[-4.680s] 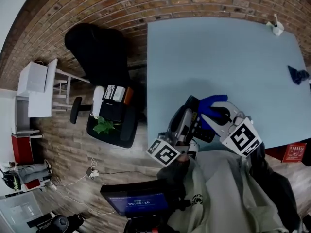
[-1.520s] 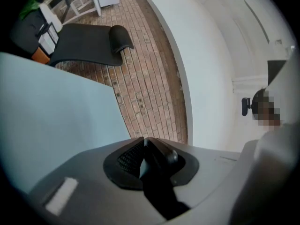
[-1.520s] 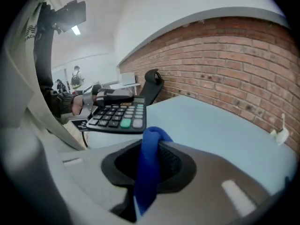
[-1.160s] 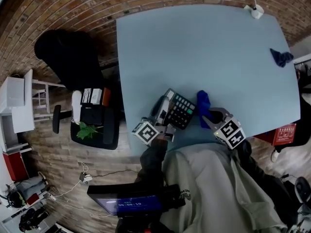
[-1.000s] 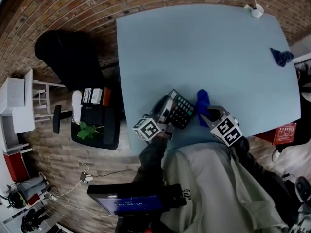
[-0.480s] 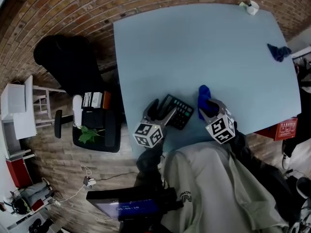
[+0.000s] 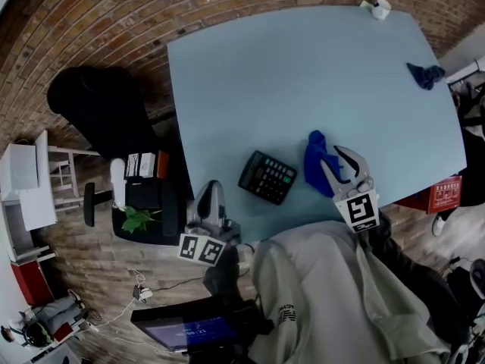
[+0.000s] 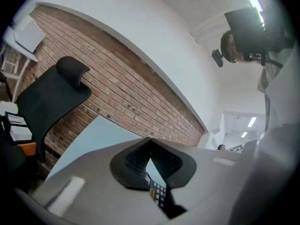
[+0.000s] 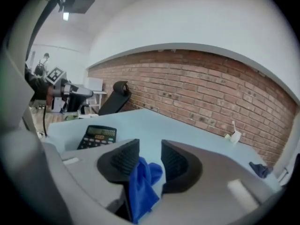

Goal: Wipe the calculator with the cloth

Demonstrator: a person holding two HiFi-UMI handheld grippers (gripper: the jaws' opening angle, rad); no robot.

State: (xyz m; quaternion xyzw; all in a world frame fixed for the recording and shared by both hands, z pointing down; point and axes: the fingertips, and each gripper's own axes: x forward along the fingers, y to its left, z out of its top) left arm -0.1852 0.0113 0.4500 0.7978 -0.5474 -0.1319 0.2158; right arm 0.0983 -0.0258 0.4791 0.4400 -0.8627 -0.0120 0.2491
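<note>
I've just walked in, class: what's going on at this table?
A person holds two claws at a blue table. The calculator lies flat on it, unheld. The left claw is shut and empty at the table's near corner. On the right claw the jaws have just been opening, the blue cloth hanging between them.

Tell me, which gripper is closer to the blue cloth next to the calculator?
Right. The right gripper has the cloth between its jaws, which have just been opening. The left gripper, shut, is farther off, on the calculator's other side.

No text legible, white print on red box (image 7: 443, 194) and screen (image 7: 188, 329) digits too small to read
</note>
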